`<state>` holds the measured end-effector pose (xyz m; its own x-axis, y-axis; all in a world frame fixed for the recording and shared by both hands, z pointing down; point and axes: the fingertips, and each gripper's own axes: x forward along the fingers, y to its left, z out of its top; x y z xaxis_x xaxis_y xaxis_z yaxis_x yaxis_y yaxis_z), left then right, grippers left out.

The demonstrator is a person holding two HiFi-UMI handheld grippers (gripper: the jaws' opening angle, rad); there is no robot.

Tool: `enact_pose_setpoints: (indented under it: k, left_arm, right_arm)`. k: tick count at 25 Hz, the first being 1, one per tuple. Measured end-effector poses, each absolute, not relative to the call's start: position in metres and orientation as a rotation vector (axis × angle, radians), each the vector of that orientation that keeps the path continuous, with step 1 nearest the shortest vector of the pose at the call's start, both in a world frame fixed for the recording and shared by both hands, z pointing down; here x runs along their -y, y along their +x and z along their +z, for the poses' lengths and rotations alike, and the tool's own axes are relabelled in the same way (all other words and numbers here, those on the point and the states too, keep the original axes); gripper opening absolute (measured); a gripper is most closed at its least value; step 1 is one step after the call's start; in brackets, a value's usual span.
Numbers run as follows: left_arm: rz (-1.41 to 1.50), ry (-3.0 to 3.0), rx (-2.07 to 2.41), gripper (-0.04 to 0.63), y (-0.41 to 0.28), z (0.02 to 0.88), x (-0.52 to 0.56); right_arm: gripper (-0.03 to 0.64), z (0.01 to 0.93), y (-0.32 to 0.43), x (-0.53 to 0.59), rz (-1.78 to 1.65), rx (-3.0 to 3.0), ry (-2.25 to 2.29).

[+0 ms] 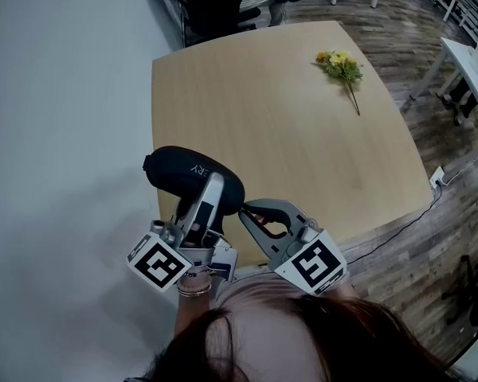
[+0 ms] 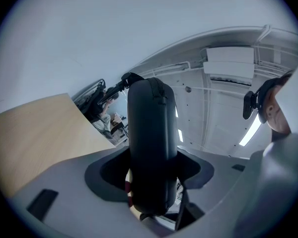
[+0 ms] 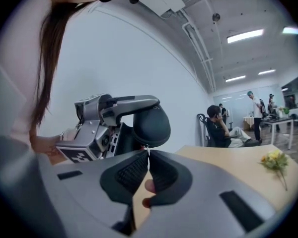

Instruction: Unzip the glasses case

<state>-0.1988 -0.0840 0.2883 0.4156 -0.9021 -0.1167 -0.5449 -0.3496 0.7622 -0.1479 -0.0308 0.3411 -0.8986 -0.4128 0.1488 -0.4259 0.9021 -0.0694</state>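
Above the near left corner of the table (image 1: 287, 134), lifted clear of the wood: the glasses case (image 1: 193, 177), black and oval. Sits crosswise in the left gripper (image 1: 209, 191), jaws clamped on its middle from both sides. Shows a zip seam round its edge in the left gripper view, with no gap to be seen; looks fully shut. At the case's right end, the right gripper (image 1: 244, 210), jaws pressed together, tips just under the rounded end. Seems to pinch something small and pale there, probably the zip pull, though too tiny to tell for sure. Done, by the look of it: picking up, steadying, getting to the pull. Left to do: the whole unzipping, dragging the pull round the seam while keeping the case firm in the other grip. Well apart, toward the far side of the table, a small bunch of yellow flowers (image 1: 341, 68), no part of this.
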Motion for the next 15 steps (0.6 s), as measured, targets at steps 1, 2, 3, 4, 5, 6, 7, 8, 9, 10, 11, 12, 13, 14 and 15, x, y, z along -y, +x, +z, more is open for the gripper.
enact_pose_setpoints:
  k: [1,2,3,4,5,6,7,8,9,10,11,12,13,14,15]
  left_arm:
    - [-0.714,2.025,1.221,0.267,-0.202,0.290,0.083]
    - [-0.713,2.021,1.221,0.267,-0.204,0.292,0.082]
    - [-0.714,2.019,1.223,0.267,-0.206,0.292,0.082]
    - [-0.716,2.018,1.227,0.267,-0.209,0.292,0.081]
    - [-0.718,2.019,1.232,0.267,-0.211,0.292,0.081]
    - [-0.720,2.022,1.236,0.265,-0.214,0.292,0.081]
    - [-0.720,2.026,1.239,0.265,-0.216,0.291,0.081]
    - [-0.717,2.030,1.242,0.264,-0.219,0.290,0.080]
    - [-0.713,2.032,1.243,0.264,-0.220,0.290,0.079]
    - [-0.710,2.034,1.242,0.264,-0.221,0.290,0.078]
    - [-0.710,2.035,1.235,0.262,-0.220,0.291,0.077]
    - [-0.712,2.034,1.223,0.262,-0.219,0.291,0.077]
    - [-0.717,2.031,1.207,0.262,-0.217,0.292,0.077]
    - [-0.721,2.029,1.192,0.261,-0.215,0.293,0.078]
    - [-0.723,2.027,1.179,0.261,-0.214,0.294,0.078]
  right_arm:
    - [0.018,0.342,-0.151,0.029,0.143,2.938,0.648]
    - [0.015,0.343,-0.154,0.027,0.139,2.942,0.645]
    - [0.015,0.344,-0.156,0.026,0.138,2.943,0.640]
    - [0.015,0.344,-0.158,0.025,0.140,2.946,0.636]
    - [0.015,0.344,-0.160,0.026,0.143,2.951,0.635]
    - [0.015,0.343,-0.162,0.026,0.146,2.958,0.634]
    - [0.015,0.342,-0.165,0.027,0.149,2.961,0.629]
    - [0.015,0.342,-0.167,0.026,0.152,2.962,0.622]
    - [0.015,0.342,-0.169,0.026,0.157,2.961,0.618]
    - [0.015,0.343,-0.169,0.025,0.163,2.958,0.618]
    - [0.015,0.344,-0.168,0.024,0.171,2.955,0.622]
    - [0.015,0.345,-0.167,0.025,0.181,2.955,0.630]
    - [0.015,0.345,-0.165,0.026,0.197,2.960,0.640]
    - [0.015,0.345,-0.162,0.028,0.216,2.966,0.649]
    - [0.015,0.345,-0.160,0.030,0.231,2.968,0.654]
